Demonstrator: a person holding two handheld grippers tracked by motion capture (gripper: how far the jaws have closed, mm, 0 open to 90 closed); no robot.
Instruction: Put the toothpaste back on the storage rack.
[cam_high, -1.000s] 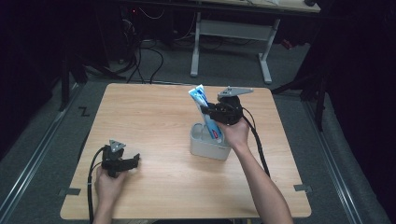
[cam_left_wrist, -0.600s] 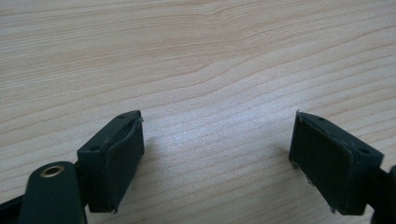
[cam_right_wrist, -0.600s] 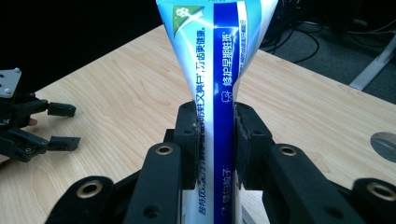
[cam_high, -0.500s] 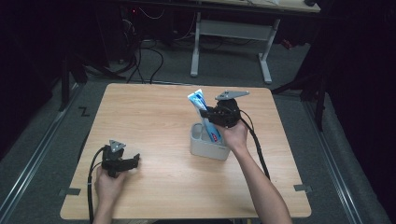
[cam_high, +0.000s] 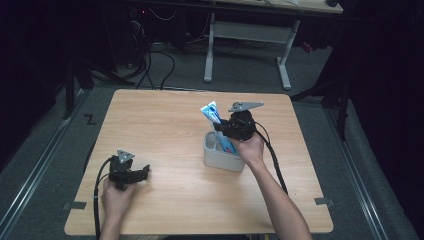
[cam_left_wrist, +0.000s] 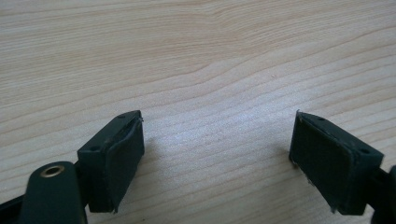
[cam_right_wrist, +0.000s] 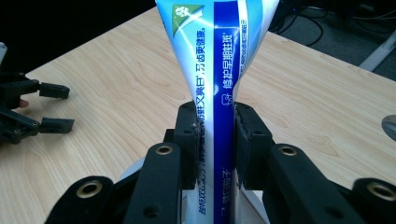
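Observation:
A blue and white toothpaste tube (cam_high: 218, 125) stands tilted in a white holder (cam_high: 220, 155) near the table's middle. My right gripper (cam_high: 227, 129) is shut on the tube's middle; in the right gripper view the tube (cam_right_wrist: 219, 84) rises between both pads, with the gripper (cam_right_wrist: 215, 140) squeezing it above the holder (cam_right_wrist: 133, 173). My left gripper (cam_high: 142, 172) rests open on the table at the front left, its jaws wide apart over bare wood (cam_left_wrist: 215, 130). It also appears far off at the left edge of the right gripper view (cam_right_wrist: 46, 107).
The wooden table (cam_high: 160, 120) is bare around the holder. Beyond its far edge stand a white desk frame (cam_high: 250, 45) and cables on the floor (cam_high: 150, 65). Cables trail from both grippers toward the front edge.
The right gripper and the tube have shifted slightly left and down toward the holder. The left gripper has stayed put.

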